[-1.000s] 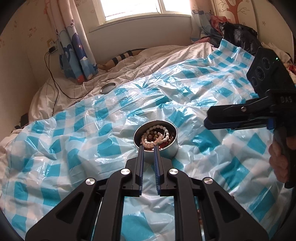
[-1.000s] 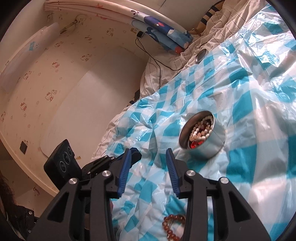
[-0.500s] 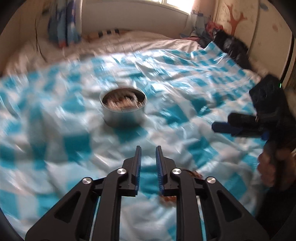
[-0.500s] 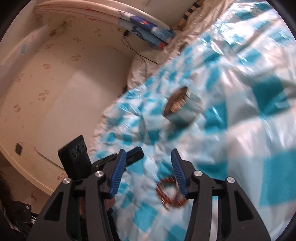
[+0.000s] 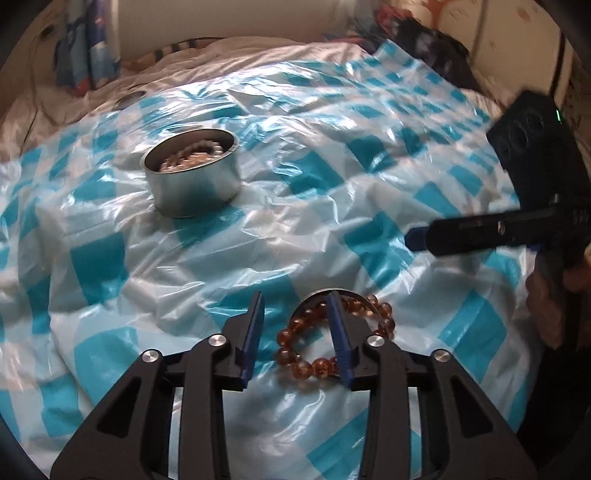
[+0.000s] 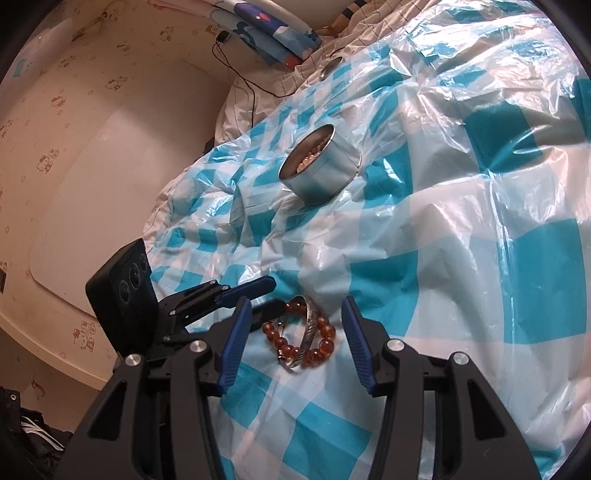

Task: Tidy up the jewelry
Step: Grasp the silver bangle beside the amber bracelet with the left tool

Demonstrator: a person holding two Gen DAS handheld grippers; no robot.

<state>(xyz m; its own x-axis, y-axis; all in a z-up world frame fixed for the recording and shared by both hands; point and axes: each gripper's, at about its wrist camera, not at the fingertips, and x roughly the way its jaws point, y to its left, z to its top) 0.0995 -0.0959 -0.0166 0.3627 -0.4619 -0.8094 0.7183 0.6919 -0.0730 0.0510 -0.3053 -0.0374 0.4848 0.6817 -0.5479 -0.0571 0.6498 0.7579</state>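
An amber bead bracelet (image 5: pixel 295 363) (image 6: pixel 282 341) lies on the blue checked plastic sheet with a silver bangle (image 5: pixel 317 295) (image 6: pixel 312 325) across it. My left gripper (image 5: pixel 295 306) is open, low over them, its right finger above the bracelet's middle. My right gripper (image 6: pixel 293 308) is open, and both pieces lie between its fingers. It also shows at the right of the left wrist view (image 5: pixel 417 238). A round metal tin (image 5: pixel 192 171) (image 6: pixel 319 164) holding pearl and bead jewelry stands farther off.
The crinkled plastic sheet (image 5: pixel 332 147) covers a bed. A small round metal lid (image 6: pixel 328 68) lies on the quilt beyond it, near a folded curtain (image 6: pixel 273 33) and a cable. Dark clothing (image 5: pixel 432 48) is piled at the far right.
Both grippers have pulled back from the tin and come down over the amber bracelet and bangle. My left gripper has opened from nearly shut; the right one has opened wider.
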